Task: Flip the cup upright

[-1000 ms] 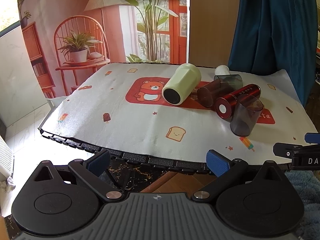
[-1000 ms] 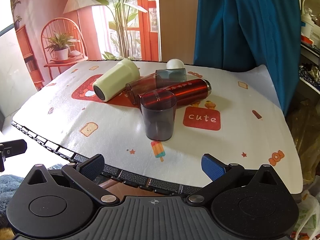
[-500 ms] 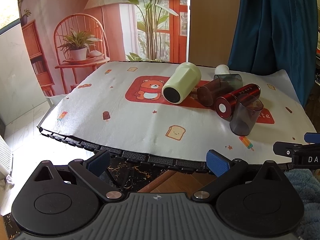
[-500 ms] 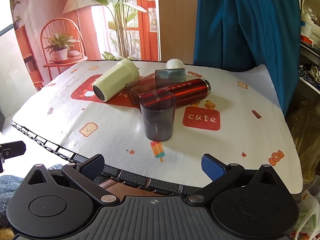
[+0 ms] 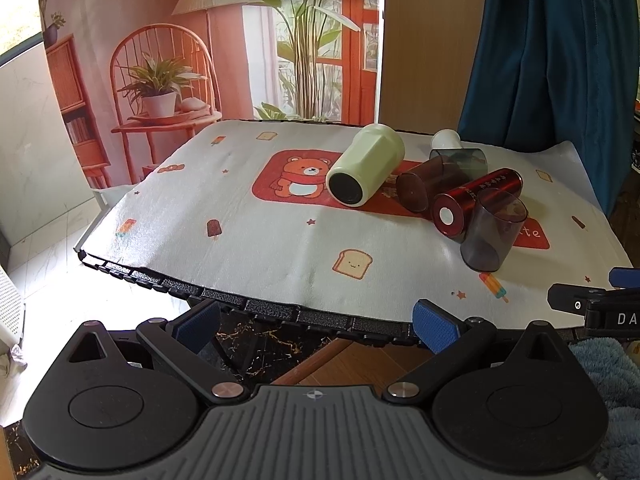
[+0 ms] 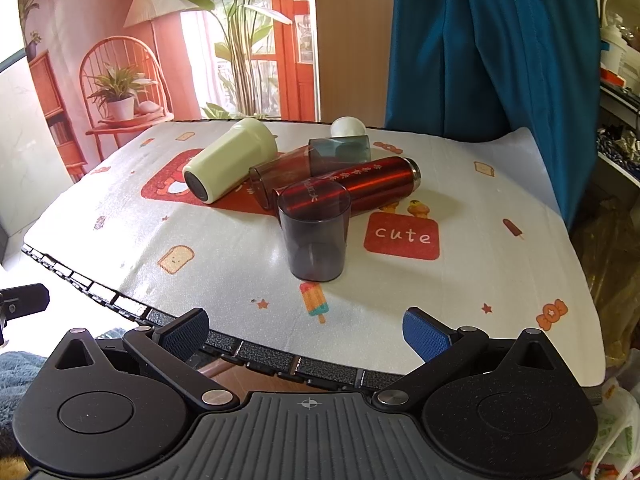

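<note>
Cups (image 6: 314, 236) crowd a cartoon-print table mat (image 6: 480, 272), apparently before a printed backdrop (image 5: 208, 40); both hand-held grippers (image 5: 316, 328) (image 6: 306, 332) gape empty.

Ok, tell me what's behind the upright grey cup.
Right behind the grey cup lies the red flask on its side. The cup covers the flask's near end, so contact can't be judged.

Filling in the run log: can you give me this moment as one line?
phase: approach | left claw: open | right claw: open | grey cup: upright | green cup, brown cup: lying
</note>
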{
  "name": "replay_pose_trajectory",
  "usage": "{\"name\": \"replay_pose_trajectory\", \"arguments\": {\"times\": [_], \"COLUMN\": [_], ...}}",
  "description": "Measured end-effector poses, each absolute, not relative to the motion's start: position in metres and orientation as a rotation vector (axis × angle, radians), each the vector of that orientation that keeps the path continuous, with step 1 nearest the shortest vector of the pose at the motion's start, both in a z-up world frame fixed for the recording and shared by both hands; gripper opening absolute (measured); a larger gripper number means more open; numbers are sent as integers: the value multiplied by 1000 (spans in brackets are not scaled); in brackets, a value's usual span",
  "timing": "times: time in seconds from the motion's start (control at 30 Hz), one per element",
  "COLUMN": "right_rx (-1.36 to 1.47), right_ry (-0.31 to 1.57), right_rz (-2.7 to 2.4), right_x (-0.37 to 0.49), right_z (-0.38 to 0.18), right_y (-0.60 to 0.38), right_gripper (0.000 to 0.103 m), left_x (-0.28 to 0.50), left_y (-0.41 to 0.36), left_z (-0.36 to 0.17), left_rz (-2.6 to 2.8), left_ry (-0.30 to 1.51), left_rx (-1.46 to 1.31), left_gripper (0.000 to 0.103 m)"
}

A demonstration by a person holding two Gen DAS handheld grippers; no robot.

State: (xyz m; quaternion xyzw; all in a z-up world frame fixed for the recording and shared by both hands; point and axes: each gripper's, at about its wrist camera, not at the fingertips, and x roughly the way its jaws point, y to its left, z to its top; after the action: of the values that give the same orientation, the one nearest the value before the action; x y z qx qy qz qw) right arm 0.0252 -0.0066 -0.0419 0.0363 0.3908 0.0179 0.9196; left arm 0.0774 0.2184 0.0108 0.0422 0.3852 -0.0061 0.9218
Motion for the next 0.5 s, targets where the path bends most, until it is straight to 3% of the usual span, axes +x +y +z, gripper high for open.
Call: {"name": "replay_pose_trajectory", "arguments": {"times": [0.5], "right_rx": [73], "right_ry": [802], "right_rz": [36], "right_x": [24], "right_z": [-42], "right_y": [-7], "right_gripper": [103], "left_x": [76], "left_y": [220], "left_z": [11], "left_rz": [-7], "left_ry": [795], "left_rx": [77], "left_gripper": [103]}}
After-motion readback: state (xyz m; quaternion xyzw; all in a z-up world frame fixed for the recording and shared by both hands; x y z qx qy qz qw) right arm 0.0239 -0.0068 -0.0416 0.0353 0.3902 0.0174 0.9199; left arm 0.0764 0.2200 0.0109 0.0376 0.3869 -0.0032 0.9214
